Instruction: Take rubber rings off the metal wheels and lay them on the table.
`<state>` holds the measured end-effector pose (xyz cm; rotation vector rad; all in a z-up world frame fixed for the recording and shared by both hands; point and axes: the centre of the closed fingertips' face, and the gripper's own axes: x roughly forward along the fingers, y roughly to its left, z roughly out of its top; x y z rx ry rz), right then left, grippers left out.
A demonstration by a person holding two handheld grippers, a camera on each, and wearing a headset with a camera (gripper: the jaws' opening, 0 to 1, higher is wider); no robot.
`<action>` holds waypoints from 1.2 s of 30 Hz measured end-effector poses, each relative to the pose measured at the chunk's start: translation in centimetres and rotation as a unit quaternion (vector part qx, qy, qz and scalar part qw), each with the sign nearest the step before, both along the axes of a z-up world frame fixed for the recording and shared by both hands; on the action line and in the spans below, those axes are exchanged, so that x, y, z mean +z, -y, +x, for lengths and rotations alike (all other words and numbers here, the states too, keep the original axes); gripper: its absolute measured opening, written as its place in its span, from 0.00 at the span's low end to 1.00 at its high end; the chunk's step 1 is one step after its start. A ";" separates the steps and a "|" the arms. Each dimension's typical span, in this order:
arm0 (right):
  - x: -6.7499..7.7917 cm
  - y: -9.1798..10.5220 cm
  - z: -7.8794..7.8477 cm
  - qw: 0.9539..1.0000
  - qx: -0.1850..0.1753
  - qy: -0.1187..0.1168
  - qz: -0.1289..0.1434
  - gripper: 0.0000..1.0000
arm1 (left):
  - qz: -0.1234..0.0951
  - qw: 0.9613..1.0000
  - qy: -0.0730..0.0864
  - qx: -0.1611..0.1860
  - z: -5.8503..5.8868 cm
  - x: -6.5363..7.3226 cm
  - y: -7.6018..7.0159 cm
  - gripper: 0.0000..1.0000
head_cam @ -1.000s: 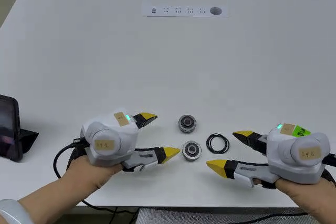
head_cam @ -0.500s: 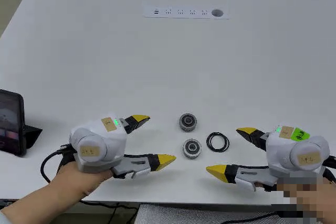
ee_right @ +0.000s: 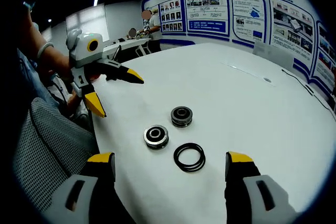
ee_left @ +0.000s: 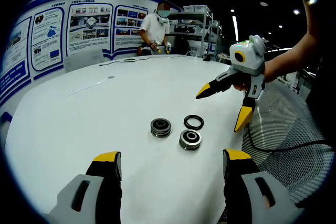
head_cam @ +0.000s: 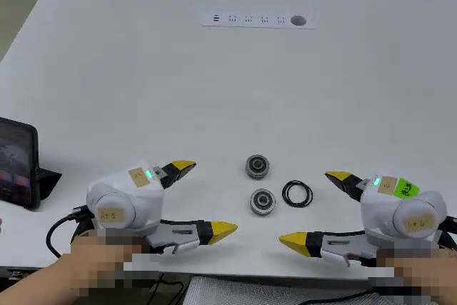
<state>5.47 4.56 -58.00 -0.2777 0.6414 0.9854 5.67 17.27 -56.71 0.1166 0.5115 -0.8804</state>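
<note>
Two metal wheels lie on the white table: a far wheel (head_cam: 257, 166) (ee_left: 160, 127) (ee_right: 181, 116) and a near wheel (head_cam: 262, 201) (ee_left: 190, 139) (ee_right: 156, 136). Black rubber rings (head_cam: 296, 193) (ee_left: 193, 122) (ee_right: 189, 157) lie loose on the table just right of the wheels. My left gripper (head_cam: 201, 198) (ee_left: 167, 159) stands open to the left of the wheels, holding nothing. To their right my right gripper (head_cam: 319, 208) (ee_right: 165, 158) is open and holds nothing too. In each gripper view the other gripper shows across the wheels.
A white power strip (head_cam: 253, 20) lies far back on the table (head_cam: 143, 76). A dark tablet on a stand (head_cam: 18, 174) is at the left edge. A cable (head_cam: 61, 230) trails from the left gripper. A person stands beyond the table's far end (ee_left: 155, 32).
Both grippers have drawn back from the wheels toward the table's near edge, the left one farther left. Wheels and rings have not moved.
</note>
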 end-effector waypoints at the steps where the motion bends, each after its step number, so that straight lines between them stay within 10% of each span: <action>1: 0.1 0.0 -0.1 1.000 0.002 0.003 0.002 0.89 | -0.006 1.000 0.003 0.002 -0.1 0.2 0.0 0.82; 36: 0.4 0.6 -0.7 1.000 -0.001 0.015 0.011 0.99 | -0.032 0.999 0.007 0.025 -1.3 1.1 -0.4 1.00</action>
